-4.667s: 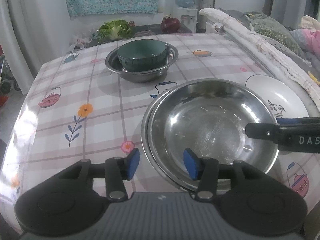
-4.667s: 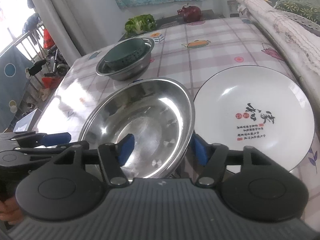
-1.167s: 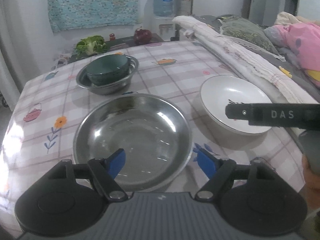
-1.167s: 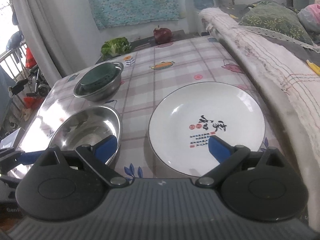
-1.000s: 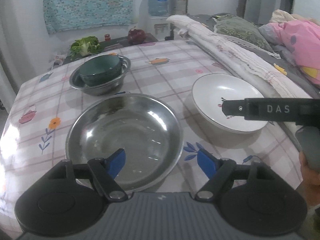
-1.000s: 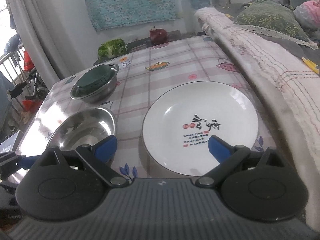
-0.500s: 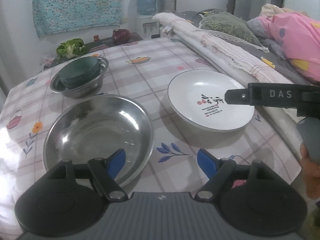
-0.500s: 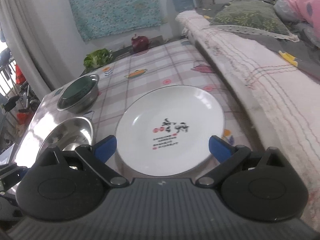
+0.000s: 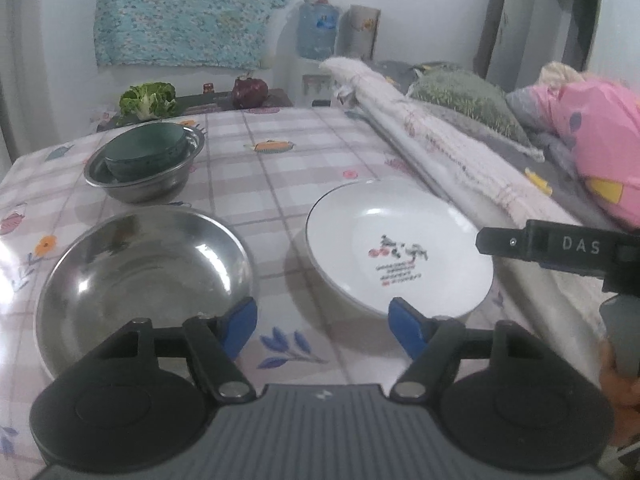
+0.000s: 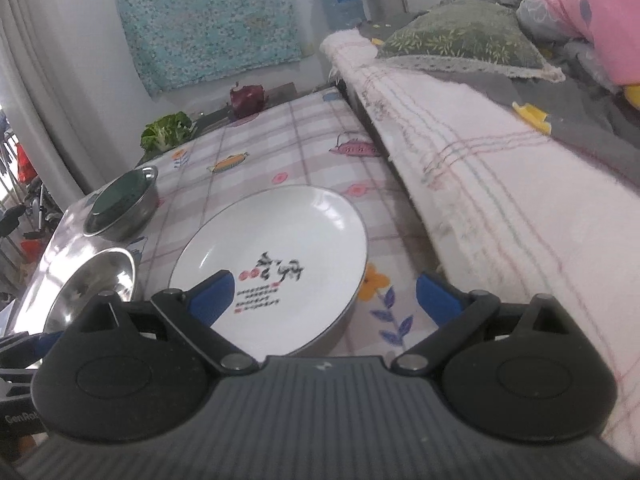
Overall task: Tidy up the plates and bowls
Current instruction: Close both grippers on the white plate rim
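Observation:
A large steel bowl (image 9: 140,272) sits on the checked tablecloth at the near left. A white plate with printed characters (image 9: 396,248) lies to its right. Farther back a green bowl (image 9: 144,152) sits inside a smaller steel bowl (image 9: 140,184). My left gripper (image 9: 324,324) is open and empty, over the gap between the large bowl and the plate. My right gripper (image 10: 324,292) is open and empty, hovering over the near edge of the white plate (image 10: 272,264). The large steel bowl (image 10: 92,280) and the nested bowls (image 10: 120,204) show at the left of the right wrist view.
A rolled blanket (image 9: 436,148) and bedding (image 10: 500,152) run along the table's right edge. A lettuce (image 9: 148,100) and a dark red object (image 9: 250,92) sit at the far end. A water bottle (image 9: 318,32) stands by the wall.
Both grippers have pulled back and swung right. The large steel bowl has slid left in the views and the white plate now sits nearer the centre. Both grippers stay open.

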`<state>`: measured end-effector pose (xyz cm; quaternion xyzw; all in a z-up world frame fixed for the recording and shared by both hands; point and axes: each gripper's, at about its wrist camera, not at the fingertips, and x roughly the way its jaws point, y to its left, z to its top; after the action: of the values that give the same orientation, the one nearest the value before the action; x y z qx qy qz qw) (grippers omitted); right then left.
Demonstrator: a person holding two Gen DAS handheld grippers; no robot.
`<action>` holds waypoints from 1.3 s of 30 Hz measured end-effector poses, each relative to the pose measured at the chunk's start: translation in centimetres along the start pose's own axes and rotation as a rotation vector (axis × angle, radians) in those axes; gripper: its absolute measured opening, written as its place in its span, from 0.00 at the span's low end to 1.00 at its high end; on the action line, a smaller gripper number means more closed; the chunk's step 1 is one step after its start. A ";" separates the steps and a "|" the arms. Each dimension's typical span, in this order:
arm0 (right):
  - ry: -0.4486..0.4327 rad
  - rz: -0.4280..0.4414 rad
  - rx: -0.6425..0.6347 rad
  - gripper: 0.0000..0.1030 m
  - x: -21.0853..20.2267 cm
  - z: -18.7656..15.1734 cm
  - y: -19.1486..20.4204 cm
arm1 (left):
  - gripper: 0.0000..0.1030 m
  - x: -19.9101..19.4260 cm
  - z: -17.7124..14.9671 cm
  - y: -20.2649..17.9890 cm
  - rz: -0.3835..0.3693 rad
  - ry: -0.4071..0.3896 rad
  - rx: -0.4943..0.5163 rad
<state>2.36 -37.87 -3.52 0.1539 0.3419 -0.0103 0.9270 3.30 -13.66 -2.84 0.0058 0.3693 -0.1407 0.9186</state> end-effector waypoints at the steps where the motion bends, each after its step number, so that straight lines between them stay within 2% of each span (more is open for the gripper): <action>1: -0.006 -0.002 -0.004 0.93 0.1 0.2 -0.2 | 0.68 0.1 0.1 -0.1 -0.002 -0.010 -0.004; 8: 0.000 0.007 -0.031 0.83 2.4 1.6 -0.9 | 0.55 1.5 0.7 -1.1 0.018 -0.051 -0.028; 14: 0.025 0.022 -0.102 0.71 4.9 2.3 0.1 | 0.40 3.5 0.6 -1.4 0.038 -0.009 -0.050; 16: 0.040 0.024 -0.115 0.66 5.8 2.6 0.1 | 0.33 4.1 0.5 -1.6 0.056 0.003 -0.043; 20: 0.058 0.021 -0.135 0.57 7.2 2.9 0.0 | 0.28 4.9 0.3 -2.2 0.063 0.019 -0.022; 22: 0.069 0.019 -0.144 0.52 8.0 3.2 0.0 | 0.23 5.1 0.3 -2.5 0.063 0.023 -0.016; 29: 0.110 0.036 -0.142 0.35 10.1 3.6 -0.6 | 0.22 6.1 0.6 -2.6 0.082 0.041 -0.027; 39: 0.151 0.055 -0.106 0.33 9.8 2.8 -0.9 | 0.21 5.8 0.3 -2.1 0.084 0.053 -0.039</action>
<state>11.54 -38.71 -7.99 0.1141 0.4068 0.0447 0.9053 6.90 -17.17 -6.35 0.0072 0.3955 -0.0944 0.9136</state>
